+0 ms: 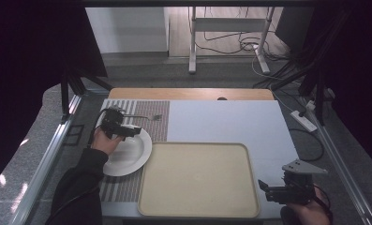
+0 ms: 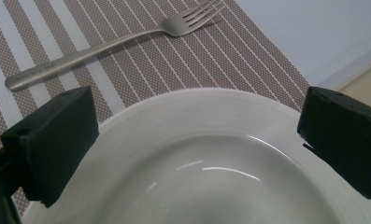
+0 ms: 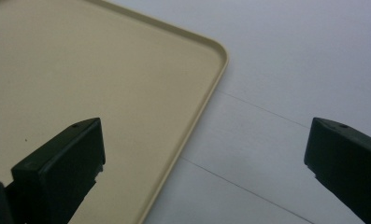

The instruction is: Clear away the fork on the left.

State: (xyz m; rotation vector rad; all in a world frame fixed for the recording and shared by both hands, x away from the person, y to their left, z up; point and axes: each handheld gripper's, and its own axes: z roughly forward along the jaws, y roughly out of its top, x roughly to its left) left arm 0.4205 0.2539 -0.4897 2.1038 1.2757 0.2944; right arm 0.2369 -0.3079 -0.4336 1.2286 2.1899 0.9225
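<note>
White plate [image 1: 130, 157] (one), one fork [image 1: 144, 116], left gripper [image 2: 197, 140] agape

Black blocky left hand-held gripper [image 1: 136, 131] (dark sleeve behind); right hand-held gripper [image 1: 263, 186] carries a grey three-cornered plate.

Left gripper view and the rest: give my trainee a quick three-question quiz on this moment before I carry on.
1. True or false: the left gripper is open above the white plate.
2. What lies on the striped placemat beyond the plate? A) spoon B) fork C) knife
3. Fill in: the right gripper hangs over the corner of the beige ____.

Key
1. True; jaws apart, nothing between them.
2. B, the fork.
3. tray.
</note>
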